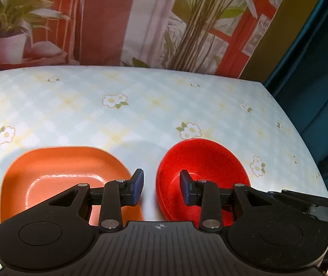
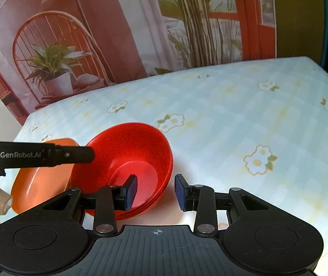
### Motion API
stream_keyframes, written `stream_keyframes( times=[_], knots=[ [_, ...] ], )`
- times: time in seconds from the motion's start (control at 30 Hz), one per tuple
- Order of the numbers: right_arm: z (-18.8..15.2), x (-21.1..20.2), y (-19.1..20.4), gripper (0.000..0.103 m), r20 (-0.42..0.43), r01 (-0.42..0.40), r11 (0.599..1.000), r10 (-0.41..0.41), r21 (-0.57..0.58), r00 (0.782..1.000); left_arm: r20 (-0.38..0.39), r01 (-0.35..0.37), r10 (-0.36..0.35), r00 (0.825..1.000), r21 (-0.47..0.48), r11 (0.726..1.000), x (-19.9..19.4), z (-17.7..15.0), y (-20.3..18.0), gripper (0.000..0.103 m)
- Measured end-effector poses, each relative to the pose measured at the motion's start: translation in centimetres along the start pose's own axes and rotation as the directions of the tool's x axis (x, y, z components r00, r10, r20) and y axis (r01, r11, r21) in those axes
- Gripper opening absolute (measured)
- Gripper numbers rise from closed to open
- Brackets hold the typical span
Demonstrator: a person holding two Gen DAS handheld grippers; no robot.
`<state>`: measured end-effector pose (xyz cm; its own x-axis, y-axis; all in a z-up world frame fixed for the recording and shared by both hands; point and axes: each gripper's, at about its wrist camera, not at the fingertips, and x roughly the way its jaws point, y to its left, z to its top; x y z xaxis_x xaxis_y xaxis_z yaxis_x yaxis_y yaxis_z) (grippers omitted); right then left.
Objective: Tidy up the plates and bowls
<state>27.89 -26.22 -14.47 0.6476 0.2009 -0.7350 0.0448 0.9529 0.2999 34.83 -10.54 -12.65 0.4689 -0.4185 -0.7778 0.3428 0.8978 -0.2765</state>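
An orange square plate (image 1: 55,172) and a stack of red bowls (image 1: 205,158) sit side by side on the flowered tablecloth. My left gripper (image 1: 162,186) hovers over the gap between them, open, with one pad above the plate's right rim and the other above the bowls' left rim, holding nothing. In the right wrist view my right gripper (image 2: 155,191) is open astride the right rim of the red bowls (image 2: 129,151): its left pad is inside the top bowl, its right pad outside, neither pressing. The orange plate (image 2: 42,181) lies left of the bowls, partly hidden by the left gripper's body (image 2: 37,155).
The table (image 1: 141,105) has a pale blue checked cloth with daisies. A printed backdrop of plants and curtains (image 1: 118,23) stands behind its far edge. A dark teal curtain (image 1: 313,92) hangs past the right edge. A person's hand (image 2: 0,200) shows at lower left.
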Motion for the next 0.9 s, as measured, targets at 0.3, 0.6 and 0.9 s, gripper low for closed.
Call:
stream_keyframes(
  times=[0.3, 0.6, 0.9],
  knots=[
    [-0.3, 0.3, -0.3, 0.028, -0.006, -0.025, 0.999, 0.025, 0.026, 1.000, -0.040, 0.004, -0.003, 0.999, 0.025, 1.000, 1.3, -0.6, -0.7, 0.036],
    [-0.4, 0.2, -0.9, 0.022, 0.010, -0.033, 0.998, 0.032, 0.053, 0.999, -0.037, -0.006, 0.007, 0.999, 0.033, 0.999, 1.4, -0.9, -1.0, 0.029],
    [-0.5, -0.2, -1.4, 0.018, 0.023, -0.030, 0.997, 0.028, 0.071, 0.999, -0.023, -0.007, 0.008, 1.000, 0.042, 0.999, 0.7, -1.0, -1.2, 0.022]
  ],
)
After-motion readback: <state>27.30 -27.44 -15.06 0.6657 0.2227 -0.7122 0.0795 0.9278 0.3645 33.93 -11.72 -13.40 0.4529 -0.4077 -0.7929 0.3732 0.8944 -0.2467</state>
